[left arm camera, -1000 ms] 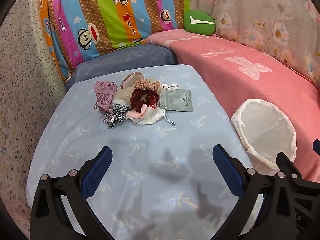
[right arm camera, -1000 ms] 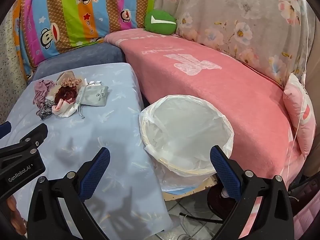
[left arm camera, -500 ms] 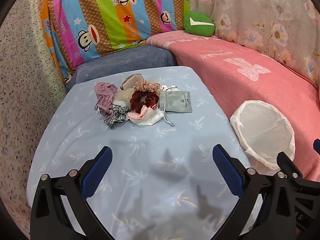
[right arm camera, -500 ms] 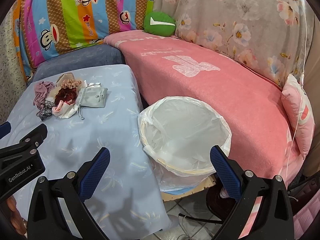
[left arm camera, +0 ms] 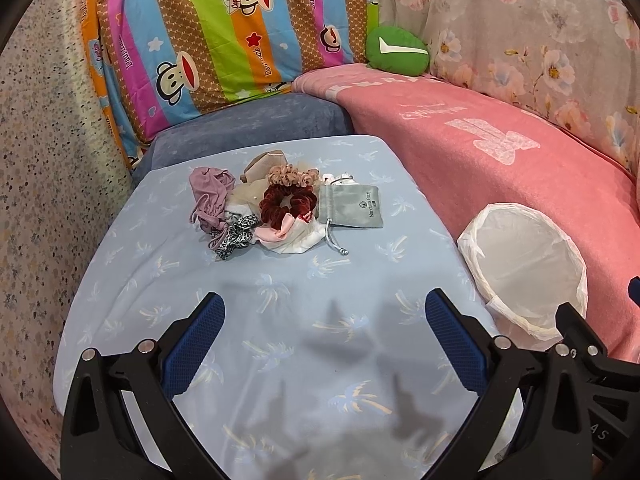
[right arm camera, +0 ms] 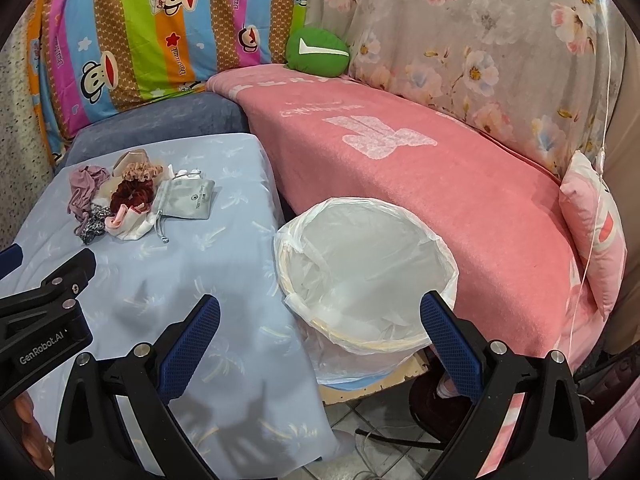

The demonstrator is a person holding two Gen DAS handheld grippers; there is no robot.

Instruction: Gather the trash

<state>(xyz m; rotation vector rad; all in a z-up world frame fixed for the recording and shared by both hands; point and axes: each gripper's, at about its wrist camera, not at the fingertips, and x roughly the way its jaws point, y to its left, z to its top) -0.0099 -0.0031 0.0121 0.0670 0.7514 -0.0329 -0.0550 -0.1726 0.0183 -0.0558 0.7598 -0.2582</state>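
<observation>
At frame centre, tangled scrunchie pile [left arm camera: 276, 210]: both grippers' jaws spread, empty (may snag several, spill short of bin [right arm camera: 366, 276]).

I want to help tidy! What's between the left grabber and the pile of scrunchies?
Nothing: only bare blue palm-print cloth, with shadows, lies between the open left gripper and the pile. The left wrist view shows it.

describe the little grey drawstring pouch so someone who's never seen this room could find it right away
On the pale blue palm-print table cover, a small heap of fabric bits lies toward the far end. The grey pouch lies flat at the heap's edge nearest the white-lined bin; it alone is a smooth rectangle with printed text and a silver cord.
</observation>
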